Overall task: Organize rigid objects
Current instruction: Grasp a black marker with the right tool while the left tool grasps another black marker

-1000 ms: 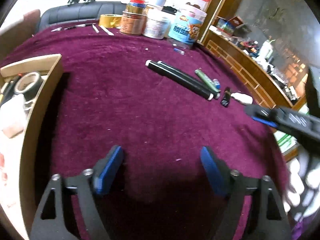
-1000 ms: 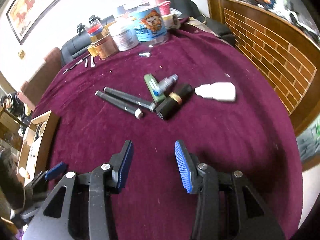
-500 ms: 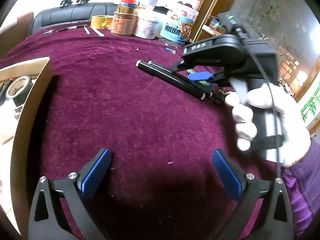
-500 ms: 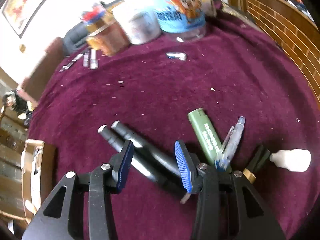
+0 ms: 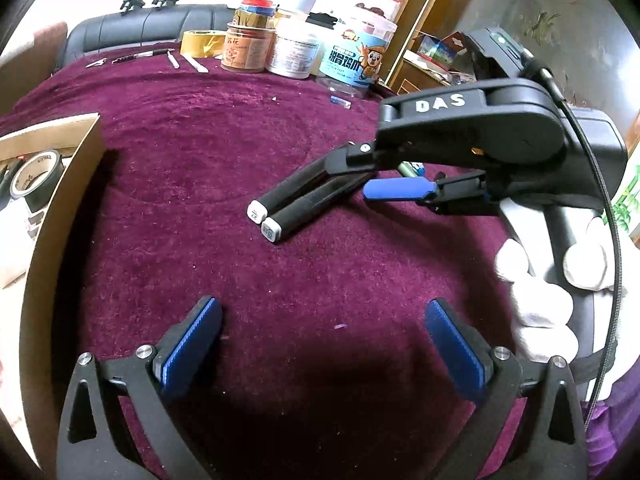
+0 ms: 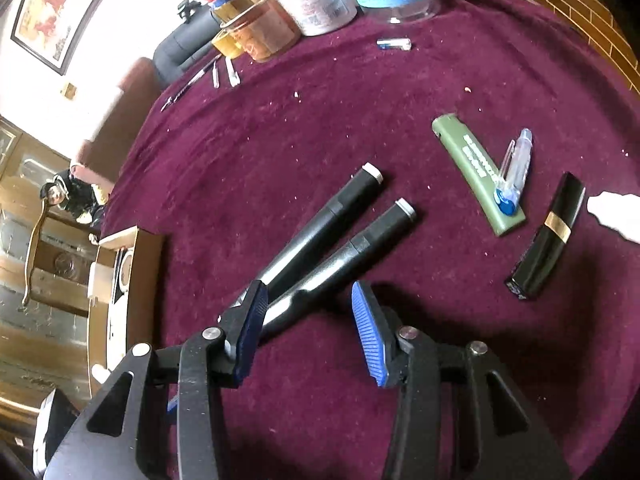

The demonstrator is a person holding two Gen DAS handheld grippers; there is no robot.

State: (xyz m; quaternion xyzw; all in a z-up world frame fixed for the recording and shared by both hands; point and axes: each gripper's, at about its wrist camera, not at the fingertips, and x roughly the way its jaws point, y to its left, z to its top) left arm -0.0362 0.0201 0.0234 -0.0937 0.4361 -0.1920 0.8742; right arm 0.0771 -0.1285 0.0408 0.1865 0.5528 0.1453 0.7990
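Right tongs [image 6: 306, 332], spread, are set over two black markers [image 6: 320, 240]; closing is needed next; left tongs [image 5: 324, 344] spread wide.

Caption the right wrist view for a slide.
Right gripper, jaws apart, reaches two black markers on the maroon tablecloth.

Colours on my table

My cloth [image 6: 360, 120] is deep maroon; my grippers are black with ribbed blue pads [image 6: 368, 336]. The two markers [image 6: 320, 240] are black with white end caps, the lighter [image 6: 476, 172] olive green with white lettering, the pen [image 6: 516, 168] clear with a blue tip, the tube [image 6: 548, 236] black with a gold band.
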